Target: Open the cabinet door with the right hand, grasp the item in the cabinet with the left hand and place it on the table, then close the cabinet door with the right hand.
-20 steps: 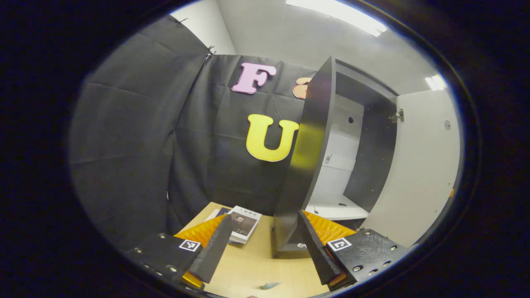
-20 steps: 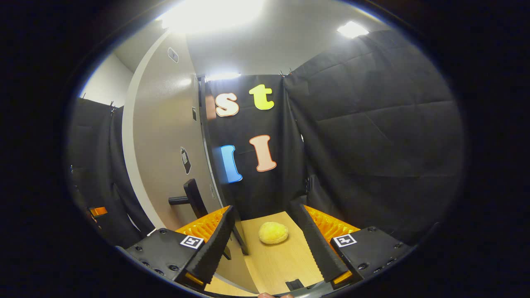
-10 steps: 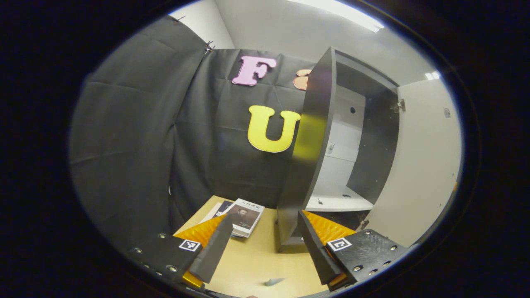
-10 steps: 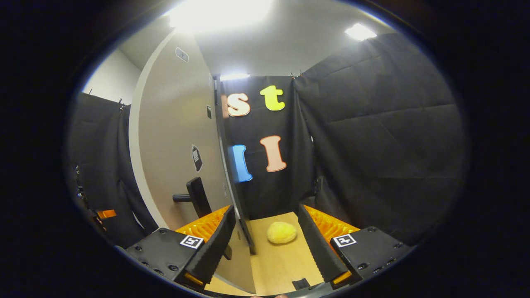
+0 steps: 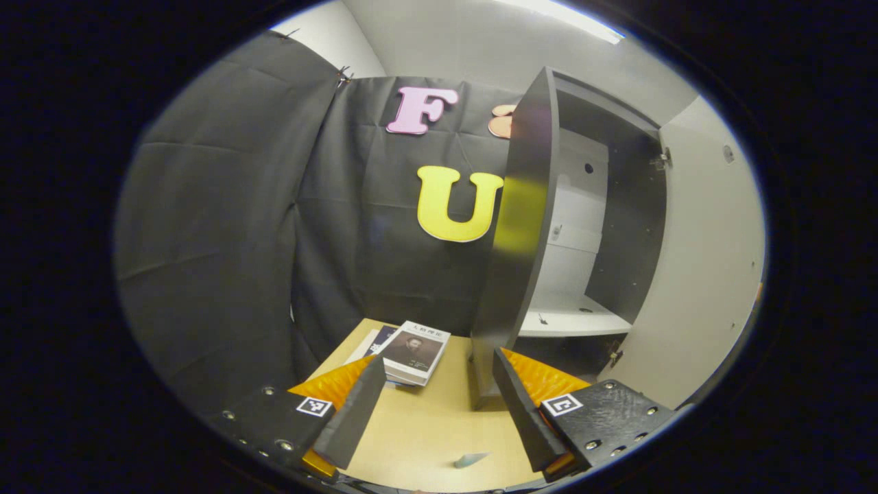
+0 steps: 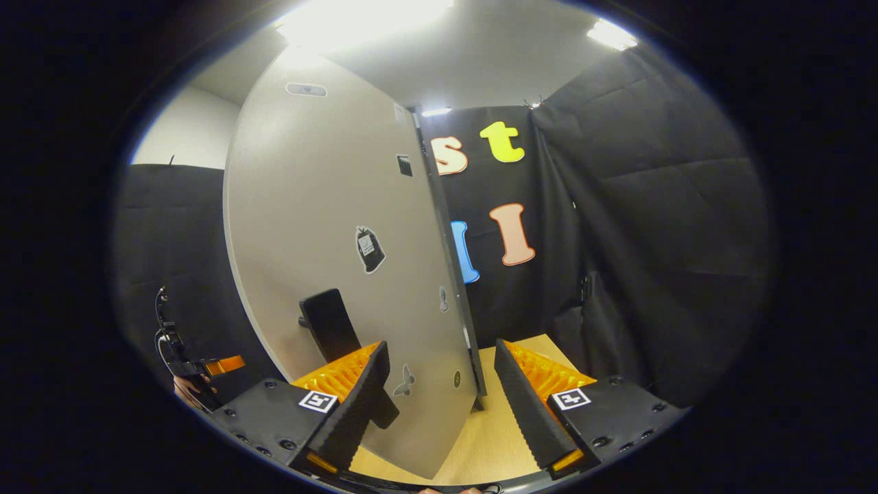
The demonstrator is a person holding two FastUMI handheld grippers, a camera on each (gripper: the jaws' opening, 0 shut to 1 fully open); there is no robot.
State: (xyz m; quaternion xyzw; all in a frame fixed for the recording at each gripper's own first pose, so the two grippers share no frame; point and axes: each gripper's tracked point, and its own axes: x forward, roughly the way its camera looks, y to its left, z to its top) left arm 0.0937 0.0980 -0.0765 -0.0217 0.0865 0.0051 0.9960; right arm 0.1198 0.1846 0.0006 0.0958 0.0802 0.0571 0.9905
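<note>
The dark cabinet [image 5: 525,226] stands open on the wooden table [image 5: 425,425], and its white shelf [image 5: 569,319] is bare. Its pale door [image 5: 693,261] hangs out to the right. In the left gripper view my left gripper [image 5: 439,415] is open over the table in front of the cabinet, holding nothing. In the right gripper view the door [image 6: 322,206] fills the left half, with its black handle [image 6: 329,324] just above my left finger. My right gripper [image 6: 439,405] is open, and the door's lower edge lies between its fingers without being pinched.
A small stack of books [image 5: 415,348] lies on the table left of the cabinet. A small pale scrap [image 5: 470,458] sits near the table's front edge. In the right gripper view, the other gripper [image 6: 206,367] and a hand [image 6: 184,388] show at the far left.
The door has swung across the right gripper view and now hides the yellow soft lump on the table. In the left gripper view, the cabinet shelf and books sit higher in frame.
</note>
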